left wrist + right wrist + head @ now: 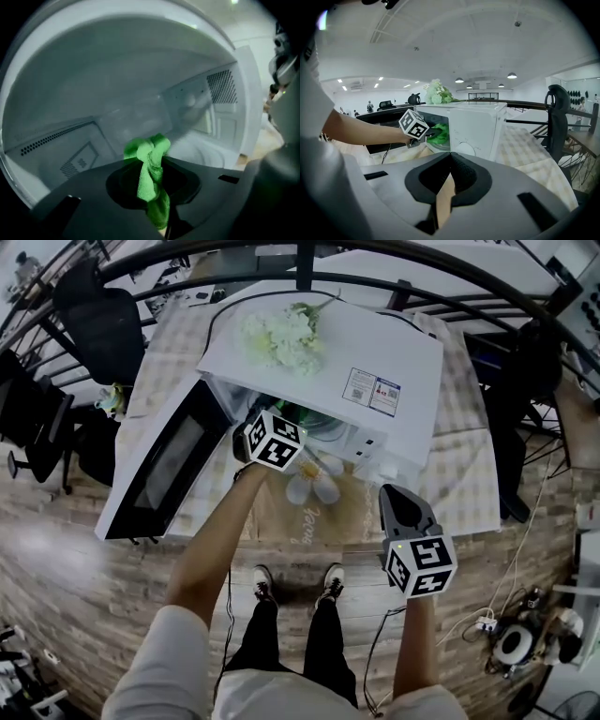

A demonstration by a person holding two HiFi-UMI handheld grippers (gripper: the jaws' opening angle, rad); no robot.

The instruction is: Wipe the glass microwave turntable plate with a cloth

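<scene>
Cloth (pixel 151 154), soft and limp, sits pinched by its bunched middle in the left gripper (pixel 152 176) inside the microwave (pixel 375 348), above what seems the glass turntable plate (pixel 206 152): slippery, fragile, best pressed gently. Right gripper (pixel 449 185) hangs closed, empty.

Not much to read here. A sticker (pixel 371 390) on top of the microwave (pixel 412 348) shows blue and red print, too small to make out. There's pale script on the table runner (pixel 307 521), but the letters won't resolve. Inside the oven, a small label (pixel 81 162) on the wall is blurred. The left cube (pixel 270 439) and the right cube (pixel 420 565) show black-and-white square markers, with no letters or numbers
</scene>
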